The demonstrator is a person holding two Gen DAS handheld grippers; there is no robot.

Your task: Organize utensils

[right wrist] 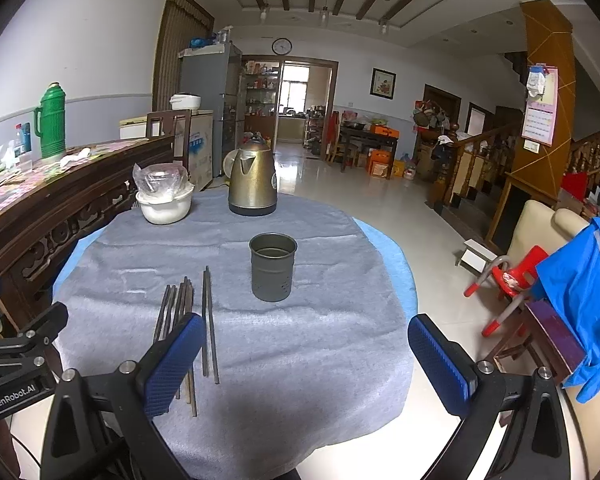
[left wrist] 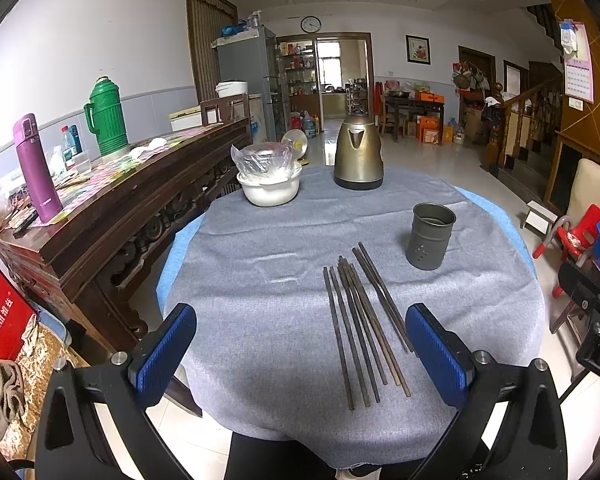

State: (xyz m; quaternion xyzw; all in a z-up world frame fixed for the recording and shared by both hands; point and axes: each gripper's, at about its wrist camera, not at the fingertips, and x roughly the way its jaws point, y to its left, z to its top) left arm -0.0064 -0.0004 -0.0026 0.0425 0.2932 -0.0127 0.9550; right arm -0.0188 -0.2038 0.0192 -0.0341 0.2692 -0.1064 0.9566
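Several dark chopsticks (left wrist: 360,328) lie side by side on the grey cloth of the round table (left wrist: 260,280), pointing away from me. A grey metal utensil cup (left wrist: 430,236) stands upright to their far right, empty as far as I see. My left gripper (left wrist: 300,356) hovers open above the near table edge, the chopsticks between its blue fingers but below them. In the right wrist view the chopsticks (right wrist: 210,320) lie at the left, partly behind the left finger. The cup (right wrist: 272,266) stands ahead. My right gripper (right wrist: 304,364) is open and holds nothing.
A brass-coloured kettle (left wrist: 358,156) and a white bowl (left wrist: 268,192) with a plastic-wrapped dish stand at the table's far side. A wooden sideboard (left wrist: 112,208) with a green thermos and purple flask runs along the left. A red child's chair (right wrist: 508,284) stands right.
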